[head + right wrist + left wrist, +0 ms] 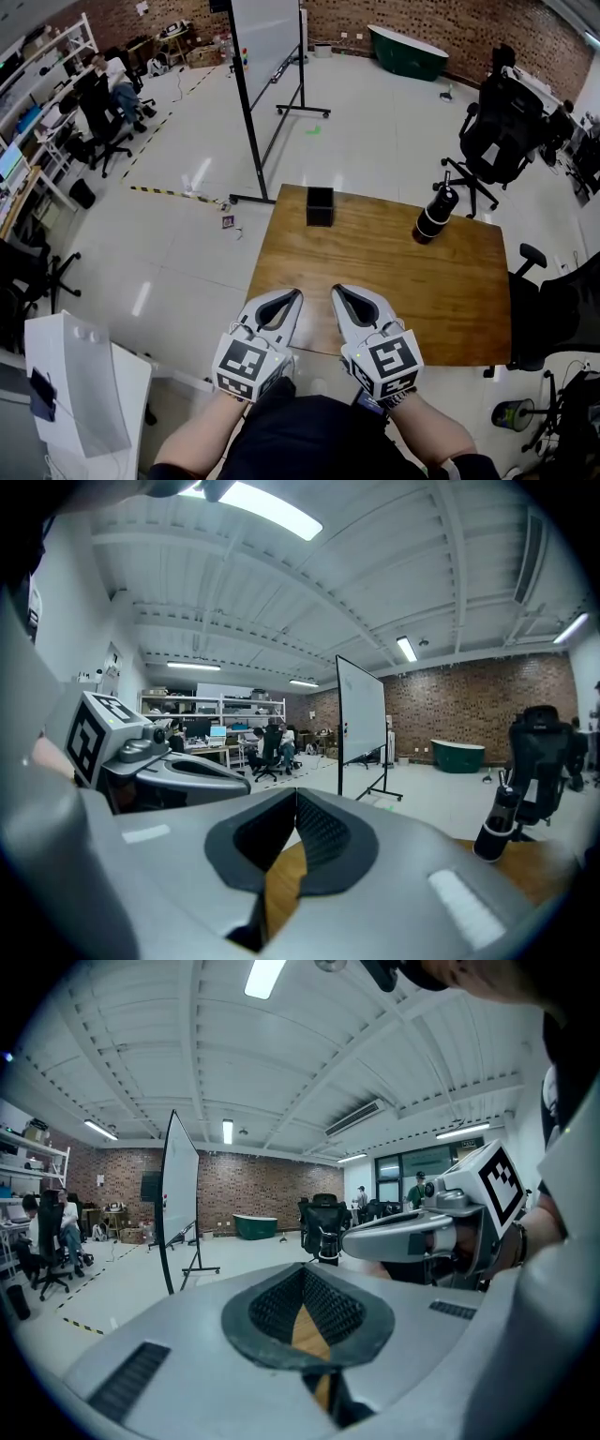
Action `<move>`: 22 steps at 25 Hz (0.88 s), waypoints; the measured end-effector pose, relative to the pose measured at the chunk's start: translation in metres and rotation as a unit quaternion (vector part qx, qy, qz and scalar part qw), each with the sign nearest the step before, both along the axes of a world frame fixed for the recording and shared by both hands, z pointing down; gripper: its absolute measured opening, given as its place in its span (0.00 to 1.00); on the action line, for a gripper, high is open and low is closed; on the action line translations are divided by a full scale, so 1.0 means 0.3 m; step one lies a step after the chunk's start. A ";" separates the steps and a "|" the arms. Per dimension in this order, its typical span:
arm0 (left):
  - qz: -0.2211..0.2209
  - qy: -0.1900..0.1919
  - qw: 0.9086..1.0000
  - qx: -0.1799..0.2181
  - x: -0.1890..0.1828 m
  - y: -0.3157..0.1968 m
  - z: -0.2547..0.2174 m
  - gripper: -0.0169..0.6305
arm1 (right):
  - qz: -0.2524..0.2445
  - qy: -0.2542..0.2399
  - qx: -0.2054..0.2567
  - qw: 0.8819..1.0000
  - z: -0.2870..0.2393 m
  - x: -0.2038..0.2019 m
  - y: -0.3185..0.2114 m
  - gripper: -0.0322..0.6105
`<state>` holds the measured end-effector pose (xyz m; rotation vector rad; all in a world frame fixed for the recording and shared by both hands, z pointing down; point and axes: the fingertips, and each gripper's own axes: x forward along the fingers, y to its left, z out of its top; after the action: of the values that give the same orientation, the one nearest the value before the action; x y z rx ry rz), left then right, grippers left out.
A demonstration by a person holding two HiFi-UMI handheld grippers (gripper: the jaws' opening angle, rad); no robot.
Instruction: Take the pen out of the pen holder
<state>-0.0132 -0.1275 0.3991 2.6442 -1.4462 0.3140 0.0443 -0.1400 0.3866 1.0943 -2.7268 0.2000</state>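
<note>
A wooden table lies in front of me. At its far right stands a black cylindrical holder with a white band; thin sticks, perhaps pens, rise from its top. A black square box sits at the far edge, and I cannot see into it. My left gripper and right gripper hover side by side over the near edge. Both are shut with tips touching and nothing between them. Both stand well short of the holder and the box.
A whiteboard on a wheeled stand stands beyond the table's far left. Black office chairs are at the far right, and another chair is beside the table's right edge. A white unit stands at the near left.
</note>
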 end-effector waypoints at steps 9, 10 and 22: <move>0.011 0.006 1.000 -0.010 -0.024 -0.140 0.045 0.03 | 0.009 0.016 -0.012 1.000 0.048 -0.042 -0.153 0.10; 0.013 0.007 1.000 -0.011 -0.031 -0.161 0.052 0.03 | 0.012 0.019 -0.014 1.000 0.057 -0.050 -0.175 0.11; 0.042 0.025 0.998 -0.043 -0.119 -0.468 0.160 0.03 | 0.044 0.056 -0.052 0.996 0.188 -0.152 -0.483 0.16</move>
<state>-0.0489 -0.2680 0.4470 2.6293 -1.2794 0.3095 -0.0013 -0.2850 0.4431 1.1604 -2.5411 0.2820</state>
